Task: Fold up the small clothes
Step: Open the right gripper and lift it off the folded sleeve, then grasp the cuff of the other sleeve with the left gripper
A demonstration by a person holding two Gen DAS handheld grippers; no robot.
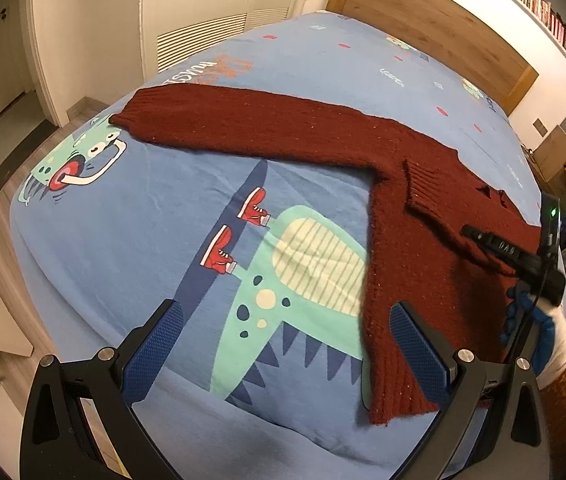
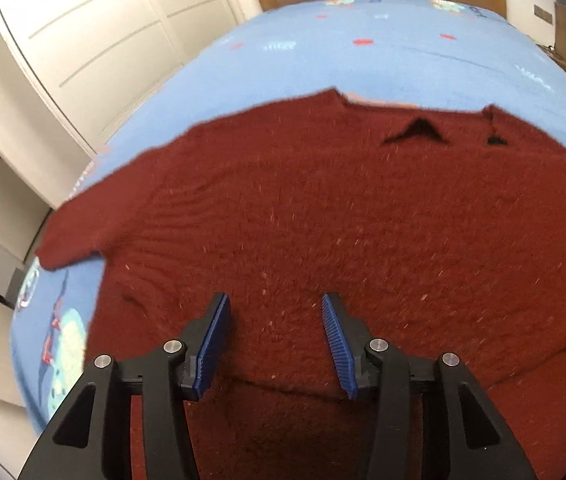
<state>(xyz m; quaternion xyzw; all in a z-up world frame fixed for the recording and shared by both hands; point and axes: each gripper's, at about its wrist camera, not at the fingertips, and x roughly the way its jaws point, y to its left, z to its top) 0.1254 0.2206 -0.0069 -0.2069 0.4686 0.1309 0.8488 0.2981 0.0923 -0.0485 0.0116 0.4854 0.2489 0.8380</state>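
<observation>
The sweater (image 1: 411,216) is lying flat on the bed (image 1: 163,220), one sleeve (image 1: 243,124) stretching out sideways. Both grippers, left (image 1: 287,344) and right (image 2: 273,338), are hovering with fingers spread, holding nothing. Pinch the cuff squarely, then be carrying the sleeve across the body without dragging.

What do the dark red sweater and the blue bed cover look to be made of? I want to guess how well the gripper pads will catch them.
The sweater looks like thick, fuzzy knit, perhaps wool: ribbed hem and cuff, pale flecks, matte nap. The bed cover looks like smooth, thin printed cloth, likely cotton, with soft creases and no sheen.
</observation>
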